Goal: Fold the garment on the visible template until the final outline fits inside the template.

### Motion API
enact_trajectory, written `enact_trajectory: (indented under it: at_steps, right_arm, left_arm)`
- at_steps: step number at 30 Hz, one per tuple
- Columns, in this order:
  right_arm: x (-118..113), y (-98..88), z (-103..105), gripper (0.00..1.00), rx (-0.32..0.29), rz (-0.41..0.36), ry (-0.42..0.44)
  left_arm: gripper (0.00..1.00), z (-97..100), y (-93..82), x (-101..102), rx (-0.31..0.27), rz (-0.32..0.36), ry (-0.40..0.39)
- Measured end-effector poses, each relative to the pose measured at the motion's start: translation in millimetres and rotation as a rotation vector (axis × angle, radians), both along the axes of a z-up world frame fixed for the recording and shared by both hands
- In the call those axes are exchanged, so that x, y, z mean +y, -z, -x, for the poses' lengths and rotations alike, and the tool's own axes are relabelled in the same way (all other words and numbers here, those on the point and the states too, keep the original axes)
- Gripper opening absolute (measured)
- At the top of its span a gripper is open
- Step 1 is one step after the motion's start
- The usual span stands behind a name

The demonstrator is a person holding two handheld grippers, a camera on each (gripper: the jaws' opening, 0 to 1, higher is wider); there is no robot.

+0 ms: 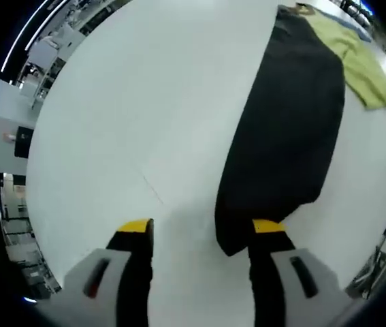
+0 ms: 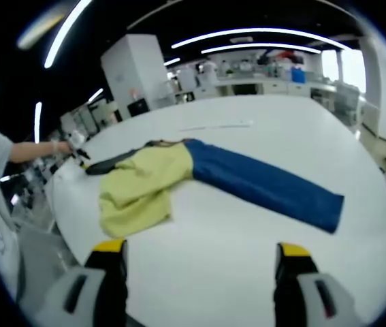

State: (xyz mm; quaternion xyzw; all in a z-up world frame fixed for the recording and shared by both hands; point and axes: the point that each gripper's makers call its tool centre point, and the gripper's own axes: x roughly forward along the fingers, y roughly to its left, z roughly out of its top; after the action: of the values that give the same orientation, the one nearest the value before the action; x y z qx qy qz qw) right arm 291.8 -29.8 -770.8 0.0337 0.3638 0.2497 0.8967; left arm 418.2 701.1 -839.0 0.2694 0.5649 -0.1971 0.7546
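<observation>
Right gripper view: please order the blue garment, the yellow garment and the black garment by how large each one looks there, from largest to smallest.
1. Blue garment, the longest shape.
2. Yellow garment, nearly as large in area, so its order with the blue one is unsure.
3. Black garment, a thin strip mostly hidden behind the yellow one.

The wide white table (image 1: pixel 145 102) lies bare ahead and to the left of the left gripper (image 1: pixel 203 231), whose jaws stand apart; a long black folded garment (image 1: pixel 288 129) blocks its right side, the near corner just beside the right jaw. Beyond that, a crumpled yellow cloth (image 1: pixel 359 58) lies against the black one. Before the right gripper (image 2: pixel 199 255), jaws wide, open tabletop runs up to the yellow cloth and the long blue trouser leg (image 2: pixel 267 184) stretched across its path.
</observation>
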Motion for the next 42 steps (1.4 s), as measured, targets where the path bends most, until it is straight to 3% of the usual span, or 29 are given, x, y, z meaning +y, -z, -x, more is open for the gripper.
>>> enact_trajectory:
  at_steps: [2, 7, 10, 12, 17, 19, 20, 23, 30, 36, 42]
  right_arm:
    - [1.2, -0.9, -0.1, 0.90, -0.004, 0.000, -0.003]
    - [3.4, -1.8, -0.3, 0.90, -0.009, -0.005, -0.007]
    - [5.2, -2.4, -0.2, 0.90, -0.011, -0.008, -0.009]
    - [6.6, -3.2, -0.2, 0.89, -0.014, -0.010, -0.011]
    - [12.0, -3.8, 0.7, 0.89, -0.014, -0.014, -0.018]
    - [13.5, -4.1, 0.4, 0.89, -0.016, -0.016, -0.021]
    - [13.2, -4.1, -0.2, 0.89, -0.016, -0.018, -0.022]
    - [13.1, -4.3, -1.4, 0.89, -0.017, -0.018, -0.026]
    - [14.5, -11.9, -3.9, 0.90, -0.041, -0.024, -0.025]
    - [13.5, -14.2, -5.0, 0.91, -0.053, -0.029, -0.016]
    - [15.4, -12.2, 0.2, 0.91, -0.046, -0.036, -0.010]
  left_arm:
    - [0.74, 8.8, -1.4, -6.4, -0.003, 0.057, -0.035]
    - [0.88, 13.3, -9.1, -32.9, -0.077, 0.205, 0.014]
    - [0.98, 21.6, -12.3, -41.6, -0.090, 0.249, 0.007]
    - [0.99, 28.0, -17.0, -51.7, -0.120, 0.285, 0.058]
    - [0.99, 36.0, -24.9, -66.9, -0.173, 0.357, 0.053]
    - [0.99, 37.6, -32.0, -76.7, -0.228, 0.390, 0.077]
    - [0.99, 41.9, -31.4, -76.2, -0.216, 0.385, 0.064]
    - [0.95, 43.1, -29.9, -79.7, -0.223, 0.423, 0.068]
    - [0.86, 53.7, -29.5, -90.4, -0.262, 0.438, 0.098]
    - [0.69, 56.5, -24.0, -86.6, -0.305, 0.425, 0.066]
    - [0.44, 55.4, -16.9, -83.1, -0.339, 0.416, 0.022]
